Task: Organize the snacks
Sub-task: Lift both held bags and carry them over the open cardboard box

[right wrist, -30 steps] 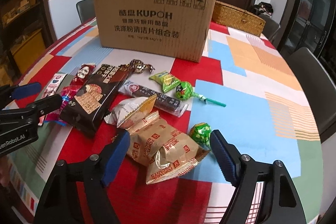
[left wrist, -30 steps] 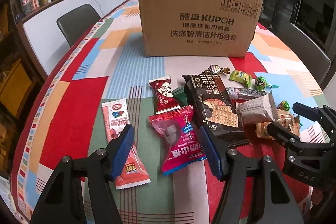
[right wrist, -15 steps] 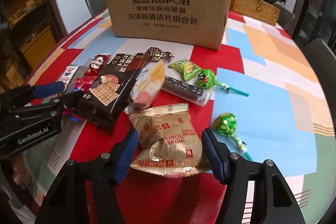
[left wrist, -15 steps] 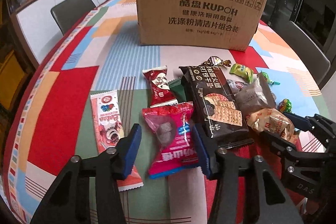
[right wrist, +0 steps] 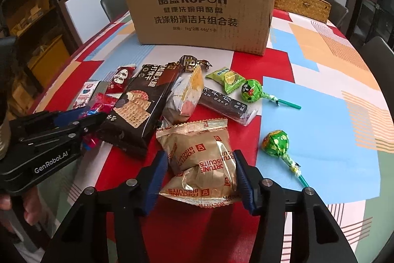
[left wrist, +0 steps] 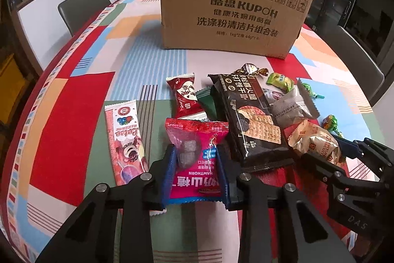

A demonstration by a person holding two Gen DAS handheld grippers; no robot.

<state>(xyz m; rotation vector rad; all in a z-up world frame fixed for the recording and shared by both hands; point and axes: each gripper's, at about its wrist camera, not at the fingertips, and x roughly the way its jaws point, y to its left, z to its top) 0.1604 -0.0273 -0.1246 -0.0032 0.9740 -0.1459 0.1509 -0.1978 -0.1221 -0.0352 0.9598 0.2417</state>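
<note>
A pink hawthorn packet [left wrist: 194, 164] lies at the near end of the snack pile on the patchwork tablecloth [left wrist: 73, 139]. My left gripper [left wrist: 195, 164] is closing on it, its blue pads [left wrist: 170, 166] pressing both sides so the wrapper bunches. My right gripper [right wrist: 200, 169] is closing too. A gold fortune biscuit packet [right wrist: 199, 154] sits squeezed between its pads [right wrist: 240, 171]. Each gripper shows in the other's view: the left gripper [right wrist: 81, 118] at the left edge, the right gripper [left wrist: 330, 154] at the right edge. A tall cardboard box [right wrist: 202, 9] stands behind the pile.
Loose snacks lie between the grippers and the box: a black cracker pack [left wrist: 248, 120], a red packet [left wrist: 184, 95], a long pink wafer bar [left wrist: 125, 134], a dark bar [right wrist: 226, 105] and two green lollipops [right wrist: 278, 142]. A wicker basket [right wrist: 300, 1] sits behind the box. Chairs [left wrist: 83, 6] ring the table.
Both grippers' jaws have narrowed from wide open onto their packets. The hawthorn packet now bunches between the left pads. The fortune biscuit packet is squeezed between the right pads.
</note>
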